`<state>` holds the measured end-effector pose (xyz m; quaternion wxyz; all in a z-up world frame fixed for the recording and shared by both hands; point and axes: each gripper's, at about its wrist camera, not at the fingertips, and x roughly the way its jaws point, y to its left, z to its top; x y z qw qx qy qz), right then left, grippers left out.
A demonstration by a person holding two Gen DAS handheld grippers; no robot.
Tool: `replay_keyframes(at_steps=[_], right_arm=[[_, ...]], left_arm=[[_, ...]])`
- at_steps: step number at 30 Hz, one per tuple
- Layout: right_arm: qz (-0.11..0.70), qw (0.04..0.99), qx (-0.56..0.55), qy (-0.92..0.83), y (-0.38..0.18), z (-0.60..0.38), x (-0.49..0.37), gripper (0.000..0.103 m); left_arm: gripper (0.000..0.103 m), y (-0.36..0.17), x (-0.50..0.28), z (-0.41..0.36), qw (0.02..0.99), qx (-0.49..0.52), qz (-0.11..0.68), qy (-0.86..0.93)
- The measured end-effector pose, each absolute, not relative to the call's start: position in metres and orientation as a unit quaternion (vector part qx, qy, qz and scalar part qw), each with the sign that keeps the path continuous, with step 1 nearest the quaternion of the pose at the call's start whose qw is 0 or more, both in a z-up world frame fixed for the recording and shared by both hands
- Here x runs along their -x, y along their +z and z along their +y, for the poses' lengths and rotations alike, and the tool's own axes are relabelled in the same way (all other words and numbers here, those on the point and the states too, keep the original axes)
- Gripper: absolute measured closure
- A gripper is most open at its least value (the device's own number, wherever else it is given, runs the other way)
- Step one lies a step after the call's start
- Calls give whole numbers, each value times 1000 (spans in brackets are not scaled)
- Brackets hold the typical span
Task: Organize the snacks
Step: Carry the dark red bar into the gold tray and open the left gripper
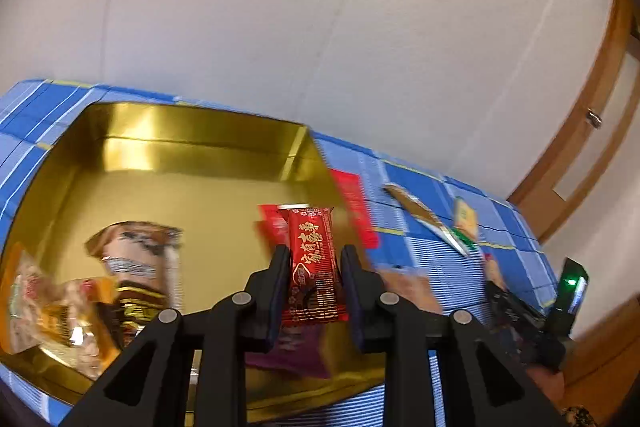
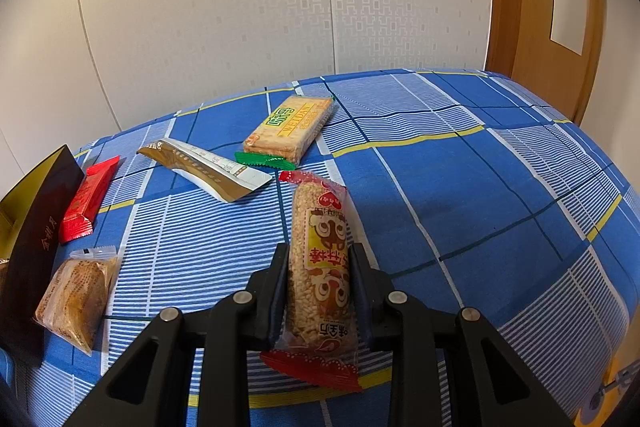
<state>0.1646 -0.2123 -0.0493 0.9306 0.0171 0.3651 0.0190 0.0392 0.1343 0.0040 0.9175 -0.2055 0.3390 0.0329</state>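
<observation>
My left gripper (image 1: 315, 259) is shut on a red snack bar (image 1: 312, 259) with gold writing and holds it over the gold tin box (image 1: 192, 139). Inside the box lie a brown wrapped snack (image 1: 136, 259), a clear orange pack (image 1: 48, 311) and a purple pack (image 1: 296, 351). My right gripper (image 2: 319, 263) is shut on a rice-crisp bar (image 2: 320, 267) with red ends, above the blue checked cloth (image 2: 460, 187). On the cloth lie a Weidan cracker pack (image 2: 288, 127), a gold-white sachet (image 2: 204, 171), a red bar (image 2: 88, 199) and a brown cake pack (image 2: 76, 299).
The tin's dark wall (image 2: 36, 239) stands at the left edge of the right wrist view. A white wall (image 2: 240, 7) runs behind the cloth-covered surface and a wooden door (image 2: 548, 7) stands at the right. The other gripper (image 1: 532, 323) shows at the lower right of the left wrist view.
</observation>
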Motion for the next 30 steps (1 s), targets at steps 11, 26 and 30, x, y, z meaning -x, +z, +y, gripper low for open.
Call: replay_keyframes(at_steps=[11,26,30], right_arm=[[365,931,-16,19,-49,-212,-164,73],[364,931,-16,19,-49,-211,-164,73],[364,931,-16,19,-49,-211,-164,73]], left_arm=[[77,-24,-33,164,901,205,373,82],[75,-36,-26,156,893,201,391,97],[75,-37,-23,152,893,191,395,99]])
